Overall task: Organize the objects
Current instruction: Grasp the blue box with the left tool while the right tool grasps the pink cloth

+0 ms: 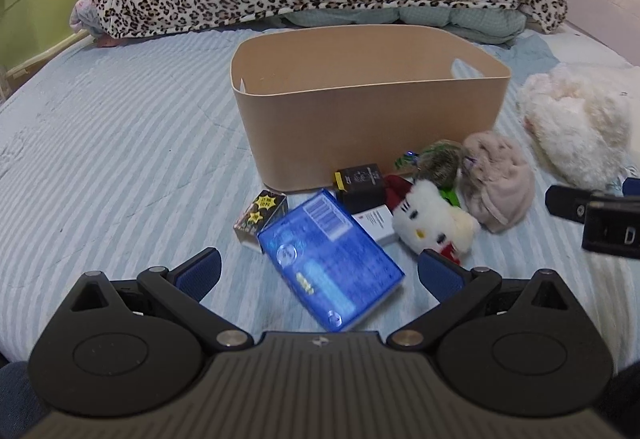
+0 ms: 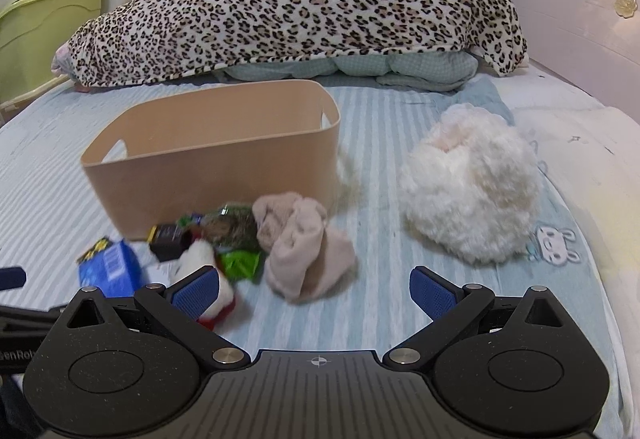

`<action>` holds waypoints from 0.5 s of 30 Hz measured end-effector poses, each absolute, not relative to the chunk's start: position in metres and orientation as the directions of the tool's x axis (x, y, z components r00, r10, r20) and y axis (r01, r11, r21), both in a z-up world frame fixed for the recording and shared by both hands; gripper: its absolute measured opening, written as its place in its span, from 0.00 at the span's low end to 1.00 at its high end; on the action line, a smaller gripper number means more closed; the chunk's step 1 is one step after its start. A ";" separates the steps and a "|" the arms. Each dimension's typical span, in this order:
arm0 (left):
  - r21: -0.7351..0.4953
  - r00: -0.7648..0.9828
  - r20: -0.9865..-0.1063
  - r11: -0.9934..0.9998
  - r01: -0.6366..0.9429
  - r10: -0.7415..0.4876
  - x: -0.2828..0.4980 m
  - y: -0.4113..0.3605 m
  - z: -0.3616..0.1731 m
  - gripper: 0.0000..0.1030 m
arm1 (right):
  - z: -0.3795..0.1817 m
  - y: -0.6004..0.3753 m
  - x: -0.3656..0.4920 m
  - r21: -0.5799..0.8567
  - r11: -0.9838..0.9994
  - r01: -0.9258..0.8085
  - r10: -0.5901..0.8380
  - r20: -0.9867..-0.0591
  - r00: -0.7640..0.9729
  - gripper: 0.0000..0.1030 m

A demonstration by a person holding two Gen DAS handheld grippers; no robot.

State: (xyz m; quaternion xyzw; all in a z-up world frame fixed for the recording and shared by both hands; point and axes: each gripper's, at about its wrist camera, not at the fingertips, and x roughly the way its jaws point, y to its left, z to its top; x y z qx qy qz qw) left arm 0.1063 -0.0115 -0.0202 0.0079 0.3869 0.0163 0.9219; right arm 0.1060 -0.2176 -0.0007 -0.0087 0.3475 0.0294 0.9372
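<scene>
Left claw (image 1: 319, 271): spread wide, nothing between its blue pads, poised over a blue box (image 1: 330, 263) lying flat on the striped bed (image 1: 120, 143). Right claw (image 2: 314, 293): likewise spread wide and holding nothing, a pink cloth bundle (image 2: 306, 245) just ahead of it. Beyond: white cat plush (image 1: 434, 223), black box (image 1: 362, 185), small star-printed box (image 1: 262, 215) and green packet (image 2: 240, 263) heaped against the front wall of a tan bin (image 1: 372, 119); fluffy white plush (image 2: 470, 189) lies apart to the right; leopard blanket (image 2: 296, 11) at the rear.
</scene>
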 end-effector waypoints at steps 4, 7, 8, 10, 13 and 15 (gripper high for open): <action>0.020 0.691 -0.721 0.999 -0.047 0.047 0.128 -0.010 -0.026 1.00 | -0.005 -0.220 0.132 0.005 0.999 -0.053 0.043 -0.657 0.753 1.00; 0.002 0.681 -0.731 0.998 -0.062 0.044 0.143 -0.010 -0.030 1.00 | -0.009 -0.224 0.152 0.009 0.999 -0.048 0.042 -0.668 0.743 1.00; 0.004 0.674 -0.737 0.998 -0.069 0.049 0.148 -0.011 -0.032 1.00 | -0.011 -0.223 0.157 0.009 0.999 -0.048 0.042 -0.672 0.739 1.00; 0.010 0.655 -0.753 0.996 -0.085 0.063 0.156 -0.012 -0.038 1.00 | -0.016 -0.223 0.169 0.003 0.999 -0.054 0.042 -0.682 0.730 1.00; 0.013 0.624 -0.777 0.993 -0.117 0.083 0.166 -0.011 -0.048 1.00 | -0.027 -0.220 0.182 -0.016 0.998 -0.068 0.038 -0.699 0.714 1.00; 0.016 0.603 -0.792 0.991 -0.136 0.096 0.170 -0.009 -0.056 1.00 | -0.037 -0.217 0.188 -0.032 0.996 -0.081 0.035 -0.711 0.702 0.99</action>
